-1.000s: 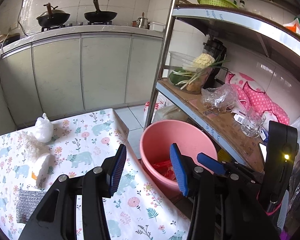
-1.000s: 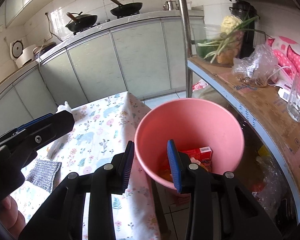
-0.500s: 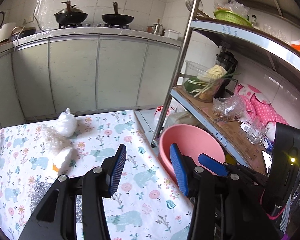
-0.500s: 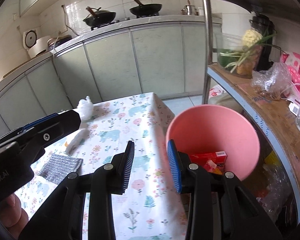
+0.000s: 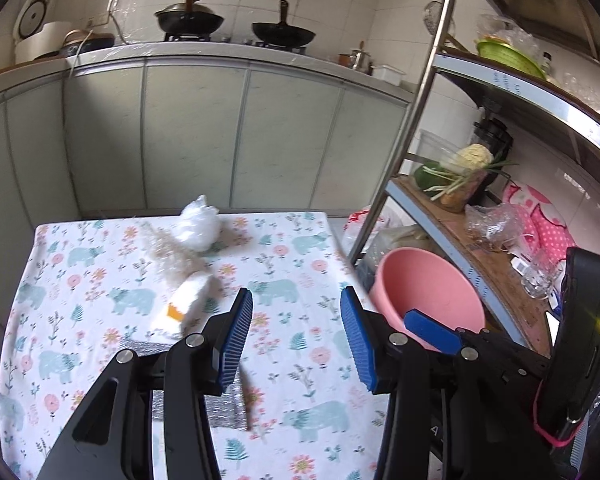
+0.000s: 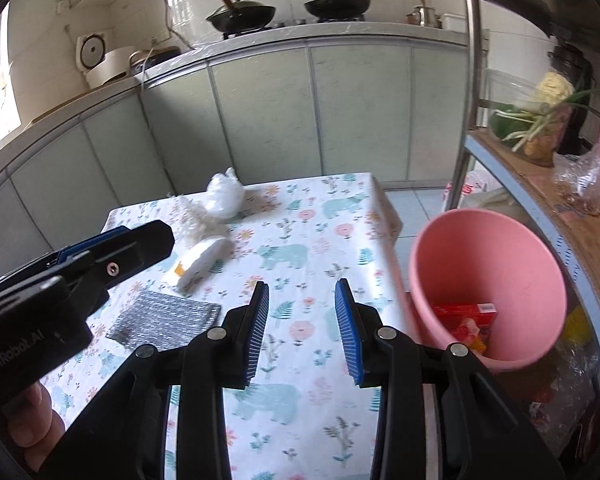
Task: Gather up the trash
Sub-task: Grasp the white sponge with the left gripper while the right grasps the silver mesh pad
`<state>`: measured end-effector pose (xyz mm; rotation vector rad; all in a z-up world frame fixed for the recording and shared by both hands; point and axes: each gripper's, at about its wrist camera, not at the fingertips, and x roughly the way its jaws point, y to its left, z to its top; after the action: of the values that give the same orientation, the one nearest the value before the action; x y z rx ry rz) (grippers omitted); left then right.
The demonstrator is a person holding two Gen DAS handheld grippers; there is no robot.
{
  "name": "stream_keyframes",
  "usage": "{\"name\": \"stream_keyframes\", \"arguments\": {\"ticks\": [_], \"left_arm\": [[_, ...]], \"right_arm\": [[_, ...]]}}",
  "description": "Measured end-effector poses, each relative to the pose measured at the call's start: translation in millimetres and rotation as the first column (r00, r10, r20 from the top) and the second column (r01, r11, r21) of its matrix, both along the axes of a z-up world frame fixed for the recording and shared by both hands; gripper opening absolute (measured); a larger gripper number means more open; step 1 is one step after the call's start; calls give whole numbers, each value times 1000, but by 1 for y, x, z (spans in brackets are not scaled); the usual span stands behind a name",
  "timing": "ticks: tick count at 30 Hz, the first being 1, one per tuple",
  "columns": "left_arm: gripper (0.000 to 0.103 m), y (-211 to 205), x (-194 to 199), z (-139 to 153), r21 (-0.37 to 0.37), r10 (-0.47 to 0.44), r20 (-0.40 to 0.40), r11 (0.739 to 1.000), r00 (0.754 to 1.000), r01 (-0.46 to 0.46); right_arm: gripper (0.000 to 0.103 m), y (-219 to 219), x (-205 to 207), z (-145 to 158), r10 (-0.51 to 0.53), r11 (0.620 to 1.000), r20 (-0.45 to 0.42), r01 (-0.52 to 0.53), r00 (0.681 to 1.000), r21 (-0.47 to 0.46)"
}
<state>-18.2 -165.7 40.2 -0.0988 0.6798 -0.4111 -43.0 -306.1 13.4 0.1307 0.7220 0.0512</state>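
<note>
A pink bucket (image 6: 488, 284) stands off the table's right edge and holds a red box (image 6: 466, 312); it also shows in the left wrist view (image 5: 428, 296). On the floral tablecloth (image 6: 312, 240) lie a white crumpled bag (image 6: 225, 198), a fuzzy clump (image 6: 192, 216), a white wrapper with an orange mark (image 6: 200, 260) and a grey silvery pad (image 6: 164, 320). The same bag (image 5: 198, 224) and wrapper (image 5: 184, 304) show in the left wrist view. My left gripper (image 5: 296, 336) is open and empty above the table. My right gripper (image 6: 302, 328) is open and empty, left of the bucket.
A metal shelf rack (image 5: 396, 160) stands right of the table, with vegetables in a clear tub (image 5: 456, 176), plastic bags and a glass. Kitchen cabinets (image 5: 196, 136) with woks on a stove run along the back. Tiled floor lies between the table and the cabinets.
Both grippers have swung left and back from over the bucket to over the table. The bucket now sits at the right of both views. Both stay open and empty.
</note>
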Motion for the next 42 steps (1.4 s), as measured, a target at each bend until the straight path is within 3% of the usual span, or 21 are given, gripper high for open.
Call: {"name": "stream_keyframes", "arguments": {"ticks": [14, 28, 36, 42], "left_arm": [[45, 42, 8, -19, 3, 81, -54, 997, 995, -81], [45, 63, 18, -36, 9, 104, -94, 995, 990, -104], [45, 126, 21, -58, -38, 103, -107, 994, 989, -107], [50, 154, 22, -70, 0, 120, -121, 993, 985, -121]], "right_arm": [[35, 47, 12, -13, 93, 996, -39, -93, 995, -8], [35, 64, 26, -29, 127, 992, -84, -127, 988, -1], [35, 70, 25, -41, 197, 980, -101, -193, 975, 49], [35, 77, 32, -53, 253, 966, -124, -243, 960, 86]]}}
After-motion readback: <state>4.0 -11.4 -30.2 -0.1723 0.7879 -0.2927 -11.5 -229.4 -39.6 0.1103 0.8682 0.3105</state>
